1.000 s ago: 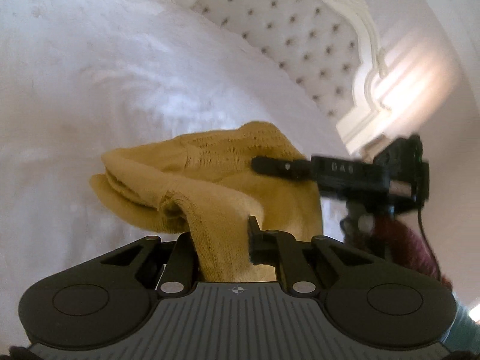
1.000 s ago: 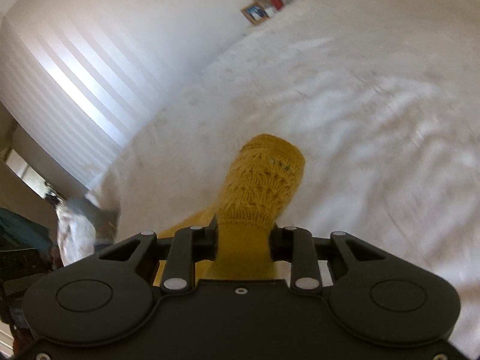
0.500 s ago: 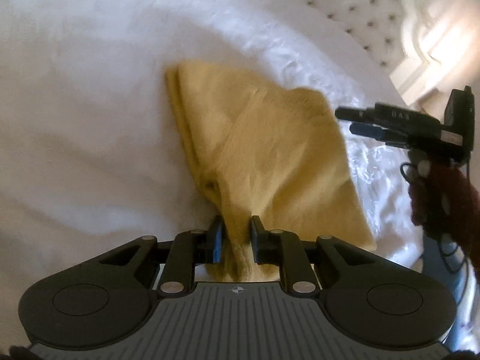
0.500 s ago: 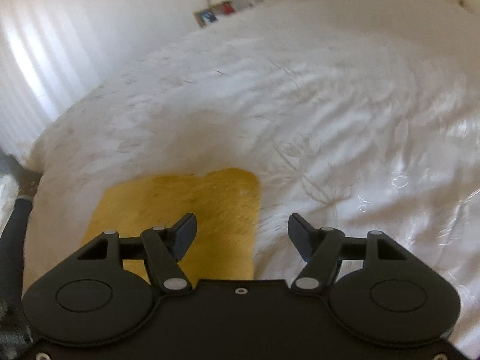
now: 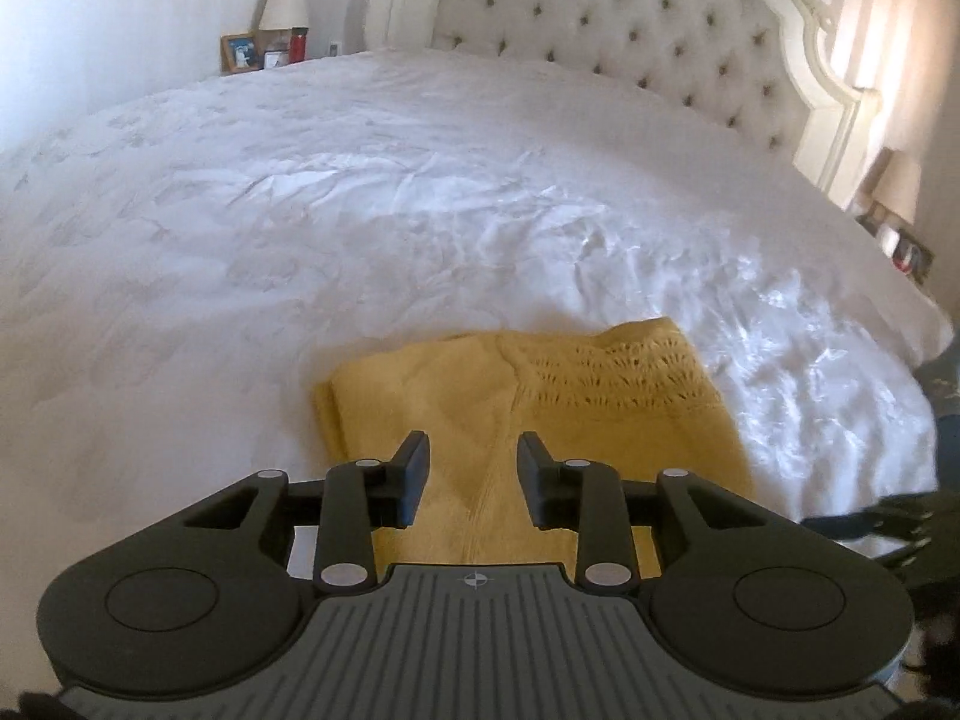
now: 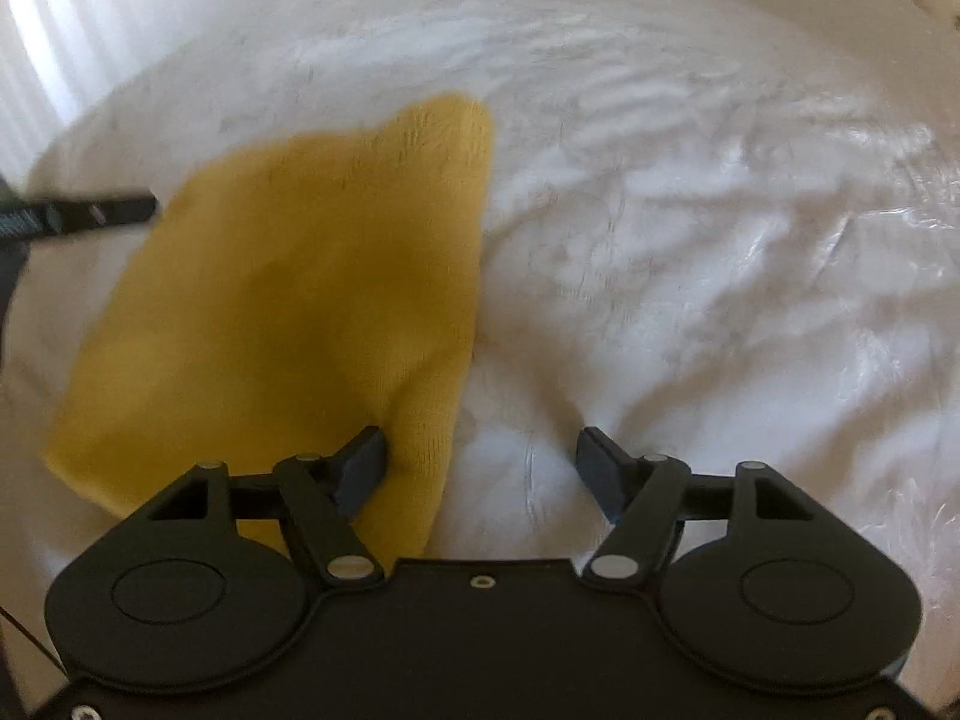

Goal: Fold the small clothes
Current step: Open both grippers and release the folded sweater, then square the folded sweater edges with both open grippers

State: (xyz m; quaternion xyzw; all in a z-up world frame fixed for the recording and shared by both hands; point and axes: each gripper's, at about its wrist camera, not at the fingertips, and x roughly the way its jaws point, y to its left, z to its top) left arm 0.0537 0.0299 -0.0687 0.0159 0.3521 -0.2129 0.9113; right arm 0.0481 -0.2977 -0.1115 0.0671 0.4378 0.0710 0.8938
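A folded knit garment point(image 5: 528, 414) lies flat on a bed point(image 5: 360, 228), near its front edge, the headboard point(image 5: 630, 30) behind. The left gripper point(image 5: 474, 474) hangs over the garment's near side; the right gripper point(image 6: 480, 468) straddles its right edge (1 finger over cloth, the other over sheet).

**Yellow knit garment laid folded on the bed**

A mustard-yellow knitted garment point(image 5: 540, 414) is seen lying flat on the white bedspread point(image 5: 420, 210), folded into a compact, roughly rectangular shape. An openwork lace band is shown along its far right part, and a doubled edge is visible at its left side.
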